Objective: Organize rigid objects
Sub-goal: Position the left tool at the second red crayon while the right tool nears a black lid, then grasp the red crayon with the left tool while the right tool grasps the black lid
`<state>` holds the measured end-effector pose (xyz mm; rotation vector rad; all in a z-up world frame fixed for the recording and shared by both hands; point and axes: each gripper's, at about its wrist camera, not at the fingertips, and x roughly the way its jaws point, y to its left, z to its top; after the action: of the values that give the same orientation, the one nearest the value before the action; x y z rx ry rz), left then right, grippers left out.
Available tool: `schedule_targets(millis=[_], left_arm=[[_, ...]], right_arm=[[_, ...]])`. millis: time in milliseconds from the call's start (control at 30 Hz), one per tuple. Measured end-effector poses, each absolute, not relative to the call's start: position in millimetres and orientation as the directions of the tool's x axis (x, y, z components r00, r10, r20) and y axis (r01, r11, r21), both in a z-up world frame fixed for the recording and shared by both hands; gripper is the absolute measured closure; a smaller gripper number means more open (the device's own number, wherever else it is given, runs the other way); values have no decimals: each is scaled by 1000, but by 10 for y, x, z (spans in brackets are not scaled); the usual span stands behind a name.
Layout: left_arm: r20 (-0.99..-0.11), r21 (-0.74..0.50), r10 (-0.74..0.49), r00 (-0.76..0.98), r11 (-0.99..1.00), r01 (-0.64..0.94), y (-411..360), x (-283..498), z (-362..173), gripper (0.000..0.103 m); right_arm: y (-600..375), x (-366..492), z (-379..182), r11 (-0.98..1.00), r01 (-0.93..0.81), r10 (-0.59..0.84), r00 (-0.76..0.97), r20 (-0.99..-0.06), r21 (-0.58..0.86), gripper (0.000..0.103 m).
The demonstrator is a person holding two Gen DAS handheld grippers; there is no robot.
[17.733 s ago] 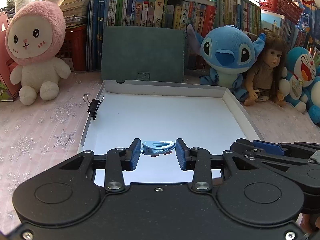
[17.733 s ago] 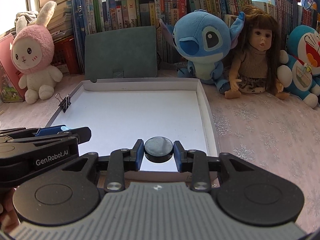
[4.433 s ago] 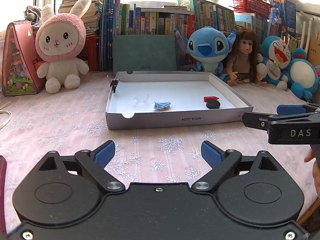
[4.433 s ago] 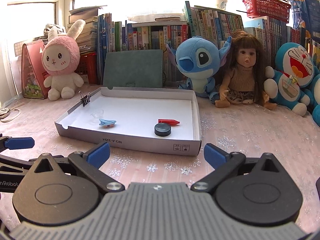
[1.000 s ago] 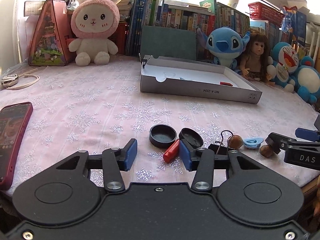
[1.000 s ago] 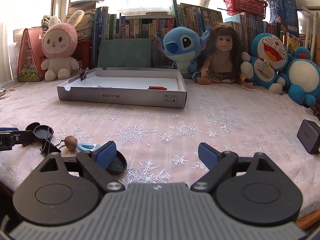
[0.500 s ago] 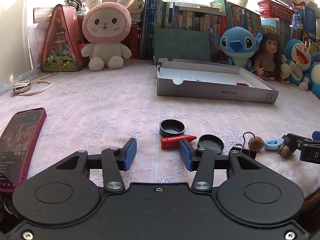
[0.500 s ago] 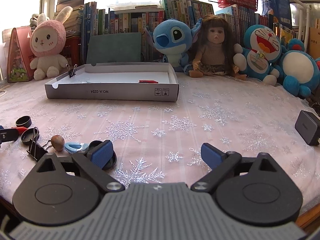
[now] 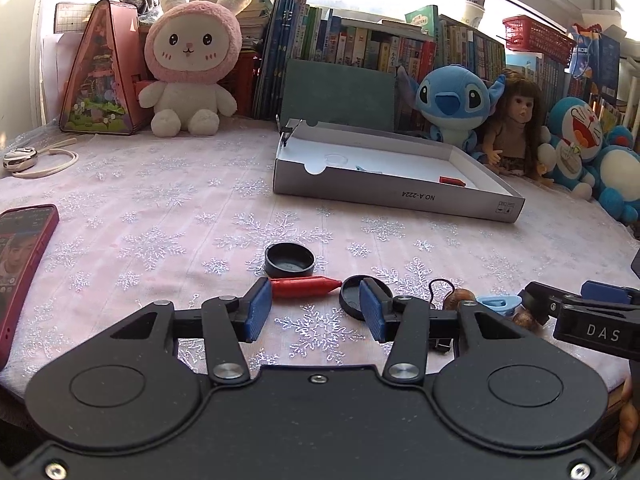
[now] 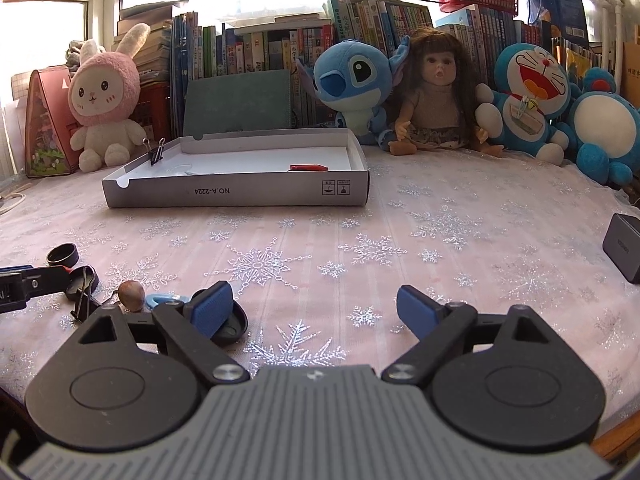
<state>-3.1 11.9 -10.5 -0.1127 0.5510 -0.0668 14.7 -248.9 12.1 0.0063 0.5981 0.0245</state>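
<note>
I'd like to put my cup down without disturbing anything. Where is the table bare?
The pink tablecloth is bare between the grey box and the dark block at the right edge, and between the phone and the box. The near-left edge is crowded: black caps, a red crayon, a binder clip, a nut.

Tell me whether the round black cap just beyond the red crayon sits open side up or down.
Open side up. The black cap shows its raised rim and hollow inside, resting flat on the tablecloth just beyond the red crayon.
</note>
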Motion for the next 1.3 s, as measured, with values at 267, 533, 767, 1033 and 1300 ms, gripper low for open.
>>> schedule_targets(millis=[267, 533, 767, 1033, 1300], left_arm=[[-522, -120, -63, 851, 993, 0, 230, -40, -106, 57], [-527, -63, 20, 850, 996, -62, 418, -12, -140, 57], [-526, -79, 25, 850, 994, -78, 468, -11, -107, 57], [-528, -62, 27, 849, 996, -71, 418, 2, -112, 57], [-531, -45, 53, 846, 995, -91, 435, 13, -122, 57]], right_arm=[[-2423, 34, 211, 996, -93, 80, 839, -538, 3, 14], [-2392, -20, 281, 993, -99, 53, 851, -522, -60, 14], [-2539, -22, 331, 999, -50, 36, 855, -517, -14, 14], [-2478, -71, 286, 985, -150, 173, 818, -548, 87, 15], [-2475, 31, 189, 998, -69, 50, 817, -575, -11, 15]])
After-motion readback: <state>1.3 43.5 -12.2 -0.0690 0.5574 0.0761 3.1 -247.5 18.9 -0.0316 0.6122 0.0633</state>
